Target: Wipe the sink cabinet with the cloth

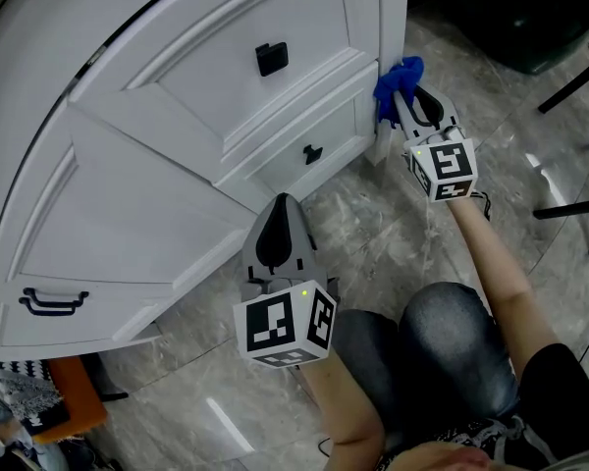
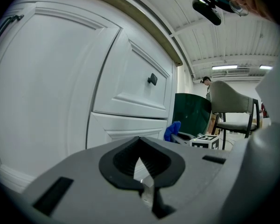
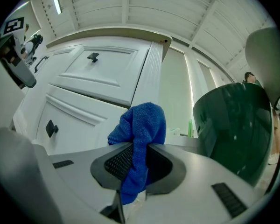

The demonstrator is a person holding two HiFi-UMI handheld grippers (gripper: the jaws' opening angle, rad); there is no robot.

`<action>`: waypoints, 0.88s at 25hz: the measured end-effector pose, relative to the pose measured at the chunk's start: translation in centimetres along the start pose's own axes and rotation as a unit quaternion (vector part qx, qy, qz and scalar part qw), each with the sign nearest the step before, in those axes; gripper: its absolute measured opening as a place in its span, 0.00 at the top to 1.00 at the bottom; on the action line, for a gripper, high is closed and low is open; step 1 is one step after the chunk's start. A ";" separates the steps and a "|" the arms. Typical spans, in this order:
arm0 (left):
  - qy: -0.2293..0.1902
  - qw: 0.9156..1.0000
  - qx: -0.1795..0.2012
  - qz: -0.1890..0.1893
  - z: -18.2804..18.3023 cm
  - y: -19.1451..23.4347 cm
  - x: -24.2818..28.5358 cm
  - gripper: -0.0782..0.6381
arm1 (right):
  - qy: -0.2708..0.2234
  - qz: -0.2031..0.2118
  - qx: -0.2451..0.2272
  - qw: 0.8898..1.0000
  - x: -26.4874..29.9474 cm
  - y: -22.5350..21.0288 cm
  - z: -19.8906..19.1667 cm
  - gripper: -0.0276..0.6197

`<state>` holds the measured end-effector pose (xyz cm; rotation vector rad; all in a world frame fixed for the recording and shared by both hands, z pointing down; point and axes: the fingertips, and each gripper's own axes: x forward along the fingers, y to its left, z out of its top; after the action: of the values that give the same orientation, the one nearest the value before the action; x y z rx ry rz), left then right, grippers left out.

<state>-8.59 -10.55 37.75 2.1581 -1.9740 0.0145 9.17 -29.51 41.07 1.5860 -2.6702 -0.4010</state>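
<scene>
The right gripper point(image 1: 404, 104) clamped the blue terry cloth point(image 1: 397, 78) against the corner of the white panelled sink cabinet point(image 1: 177, 116) at 1 o'clock. The left gripper point(image 1: 281, 207), jaws together, hung empty above the glossy grey marble floor point(image 1: 393, 234).

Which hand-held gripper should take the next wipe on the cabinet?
Right. The right hand-held gripper is shut on the blue cloth, by the cabinet corner; the left hand-held gripper is shut, empty.

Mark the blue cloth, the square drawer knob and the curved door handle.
blue cloth point(image 3: 142, 125), right gripper view, bunched fold above the jaws.
square drawer knob point(image 1: 271, 58), head view, its black front face.
curved door handle point(image 1: 51, 303), head view, middle of its dark bar.
</scene>
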 end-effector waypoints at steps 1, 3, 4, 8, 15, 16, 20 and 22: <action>-0.001 1.000 0.000 -0.001 0.0 0.0 0.0 0.88 | 0.002 -0.001 0.003 1.000 0.0 0.0 -0.3 0.84; -0.001 1.000 0.000 -0.001 0.0 0.1 -0.1 0.88 | 0.005 -0.002 0.005 1.000 0.0 0.2 -0.7 0.84; -0.001 1.000 0.000 -0.001 0.0 0.1 -0.2 0.88 | 0.006 -0.002 0.005 1.000 0.0 0.2 -0.8 0.84; -0.004 1.000 -0.002 0.000 0.1 0.3 -0.3 0.88 | 0.004 -0.002 0.004 1.000 -0.1 0.3 -1.2 0.84; -0.003 1.000 -0.003 -0.002 -0.1 0.5 -0.3 0.88 | 0.012 -0.001 0.002 1.000 -0.3 0.6 -2.3 0.83; -0.003 1.000 -0.003 -0.002 0.0 0.6 -0.3 0.88 | 0.014 -0.001 0.002 1.000 -0.3 0.6 -2.5 0.83; -0.004 1.000 -0.004 0.001 0.0 0.9 -0.4 0.88 | 0.036 0.003 0.000 0.999 -0.5 1.1 -3.9 0.83; -0.004 1.000 -0.005 0.000 0.0 0.8 -0.4 0.88 | 0.047 0.003 -0.004 0.999 -0.6 1.3 -4.7 0.83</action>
<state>-9.45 -10.22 37.86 2.1551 -1.9743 -0.0026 8.98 -29.44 45.99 1.5528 -2.6009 -0.3281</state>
